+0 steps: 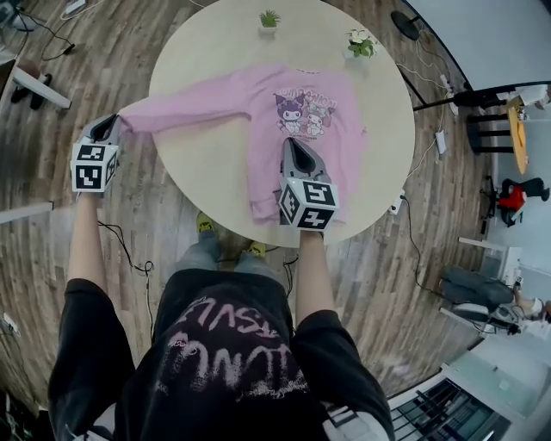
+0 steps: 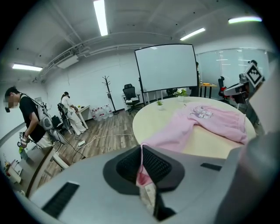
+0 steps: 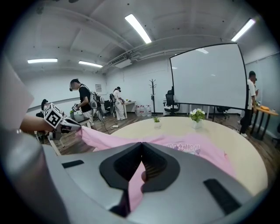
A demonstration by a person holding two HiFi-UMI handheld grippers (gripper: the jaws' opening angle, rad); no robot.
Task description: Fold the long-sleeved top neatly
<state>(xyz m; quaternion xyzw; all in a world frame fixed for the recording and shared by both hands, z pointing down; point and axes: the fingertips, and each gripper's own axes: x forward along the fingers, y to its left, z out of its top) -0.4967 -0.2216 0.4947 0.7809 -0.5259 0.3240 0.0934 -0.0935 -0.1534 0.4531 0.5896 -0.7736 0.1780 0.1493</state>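
The left gripper (image 1: pixel 112 126)'s jaws pinch the sleeve (image 1: pixel 185 110), the right gripper (image 1: pixel 293 145)'s the top (image 1: pixel 331 142)'s body; overpulling could drag it off the worktop (image 1: pixel 215 43).

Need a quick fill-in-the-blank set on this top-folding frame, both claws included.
1. The left claw is shut on the end of a ___ of the top.
2. The right claw is shut on the top's body, whose fabric is ___.
3. The top lies on a ___ table.
4. ___ potted plants stand at the table's far edge.

Missing words: sleeve; pink; round; two
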